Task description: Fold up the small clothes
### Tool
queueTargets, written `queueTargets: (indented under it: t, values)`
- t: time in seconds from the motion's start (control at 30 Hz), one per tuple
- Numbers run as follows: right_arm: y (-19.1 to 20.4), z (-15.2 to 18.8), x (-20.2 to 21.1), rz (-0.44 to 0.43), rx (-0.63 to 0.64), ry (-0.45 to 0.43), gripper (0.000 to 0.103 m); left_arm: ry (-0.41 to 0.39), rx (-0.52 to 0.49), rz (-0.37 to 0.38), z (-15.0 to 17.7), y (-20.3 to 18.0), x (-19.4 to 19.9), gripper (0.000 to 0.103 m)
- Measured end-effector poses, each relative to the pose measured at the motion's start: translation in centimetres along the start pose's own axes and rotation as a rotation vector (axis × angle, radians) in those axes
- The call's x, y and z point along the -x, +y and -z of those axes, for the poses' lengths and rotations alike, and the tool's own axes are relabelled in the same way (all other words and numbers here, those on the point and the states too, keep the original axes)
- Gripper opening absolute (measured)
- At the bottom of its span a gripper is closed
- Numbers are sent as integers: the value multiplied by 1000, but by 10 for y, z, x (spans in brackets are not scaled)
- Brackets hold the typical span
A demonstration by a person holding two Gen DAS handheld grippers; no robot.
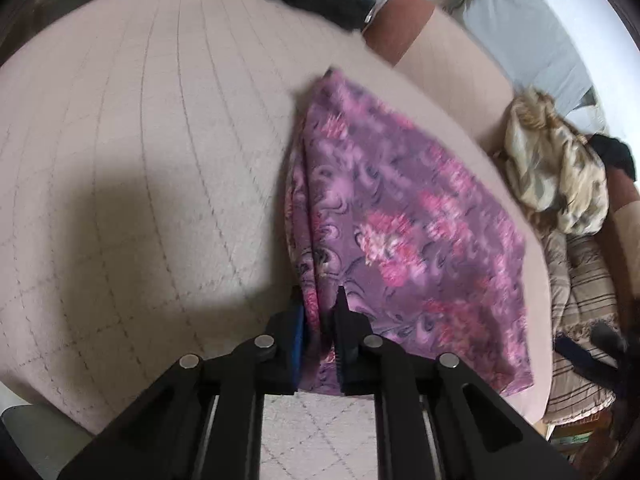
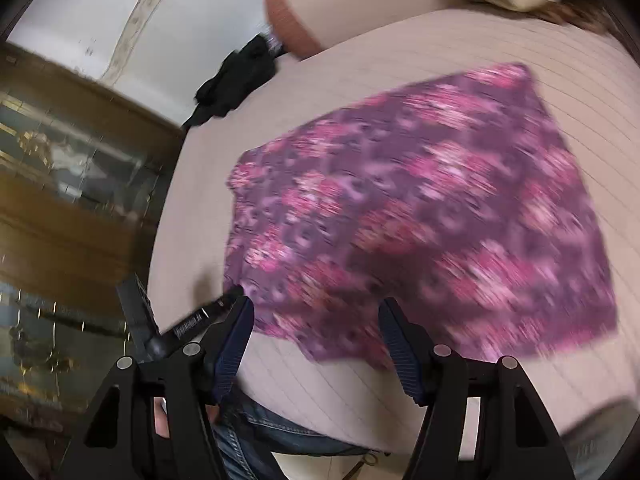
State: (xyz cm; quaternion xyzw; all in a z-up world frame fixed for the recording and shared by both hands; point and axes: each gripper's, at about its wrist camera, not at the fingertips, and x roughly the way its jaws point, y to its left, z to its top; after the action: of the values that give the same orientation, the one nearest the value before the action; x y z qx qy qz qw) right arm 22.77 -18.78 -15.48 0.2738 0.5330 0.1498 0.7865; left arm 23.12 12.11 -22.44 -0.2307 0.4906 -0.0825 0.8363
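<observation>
Bed (image 1: 140, 140) with a pale quilted cover takes up most of both views. The purple floral cloth (image 1: 400, 220) lies flat on it near the front edge, looks folded once already, stacked edges on its left side. A heap of other clothes (image 1: 556, 176) sits off to the right, well apart.

Left gripper (image 1: 320, 312): jaws nearly shut, pinching the cloth's near left corner. Right gripper (image 2: 316, 320): jaws wide apart, nothing held, hovering over the near edge; view blurred.

Next, my read: right grabs the other near corner, catching all layers, then both lift together and carry 1 fold across evenly.
</observation>
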Motion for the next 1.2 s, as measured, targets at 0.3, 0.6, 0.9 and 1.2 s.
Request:
queueTargets:
  t: [0.3,0.6,0.9,1.2]
  values:
    - [90,-93,-127,-25,208,267,71,-85,-87,-6,2,-20,12,11]
    - [168,-128,-260,220,441,455,70,-133,-146,60,1,-29,23,11]
    - [189,-95,-301,501,714,479,20,-135,-142,90,-2,-31,21,11]
    - [156,-127,-207,185,435,298,14,-182,-251,97,10,-56,59,11]
